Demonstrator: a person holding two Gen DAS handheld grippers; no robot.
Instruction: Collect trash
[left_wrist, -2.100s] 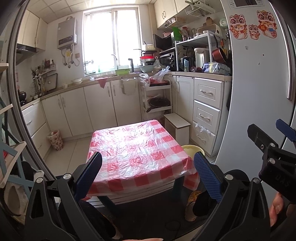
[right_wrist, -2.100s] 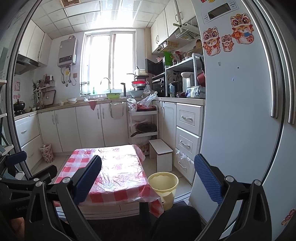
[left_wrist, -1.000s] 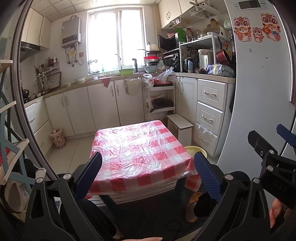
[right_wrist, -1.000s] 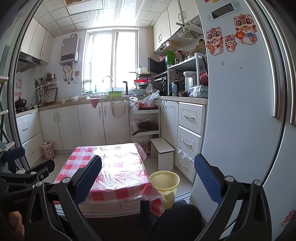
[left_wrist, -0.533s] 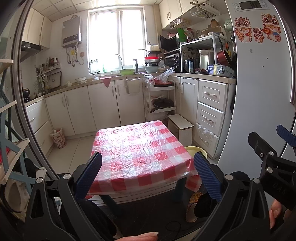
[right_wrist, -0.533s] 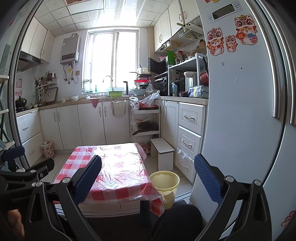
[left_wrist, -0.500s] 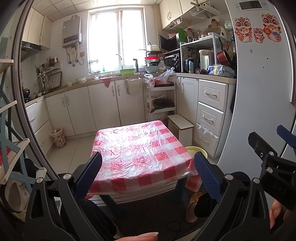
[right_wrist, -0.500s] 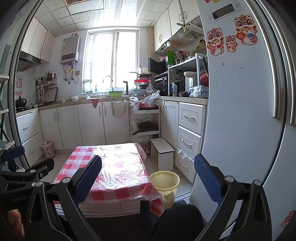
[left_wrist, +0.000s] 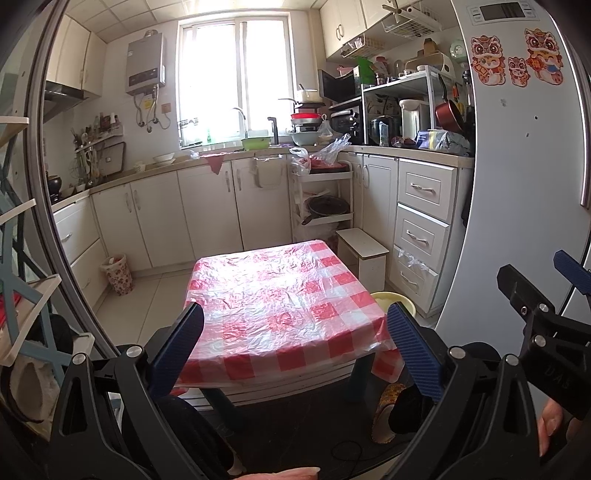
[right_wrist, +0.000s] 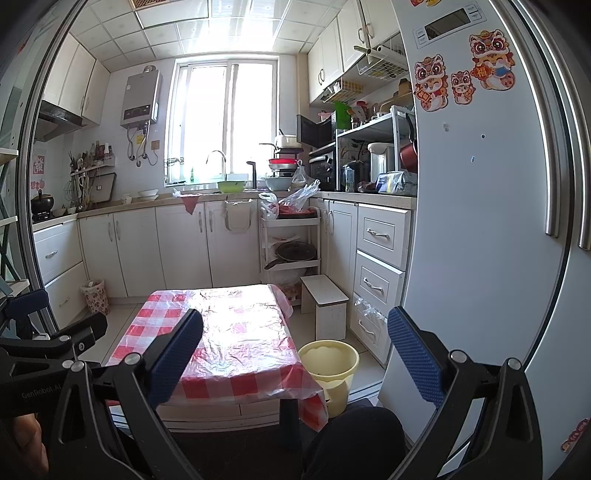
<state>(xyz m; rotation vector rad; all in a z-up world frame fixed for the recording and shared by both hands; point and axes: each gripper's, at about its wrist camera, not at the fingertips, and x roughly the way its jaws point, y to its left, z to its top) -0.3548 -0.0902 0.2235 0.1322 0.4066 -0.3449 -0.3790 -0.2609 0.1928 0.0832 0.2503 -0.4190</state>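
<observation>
A low table with a red-and-white checked plastic cover (left_wrist: 280, 295) stands ahead of me in the kitchen; it also shows in the right wrist view (right_wrist: 229, 343). I see no trash on its top. A yellow bucket (right_wrist: 329, 363) stands on the floor at the table's right corner, partly hidden in the left wrist view (left_wrist: 393, 300). My left gripper (left_wrist: 295, 347) is open and empty, held before the table's near edge. My right gripper (right_wrist: 295, 358) is open and empty, held higher and to the right.
A white fridge (right_wrist: 480, 221) stands close on the right. White cabinets (left_wrist: 207, 210) line the back wall. A white stool (right_wrist: 325, 301) and a rolling rack (right_wrist: 290, 243) stand behind the table. A patterned bin (left_wrist: 117, 274) sits at the left cabinets.
Both views have drifted only slightly. The grippers stay open and empty.
</observation>
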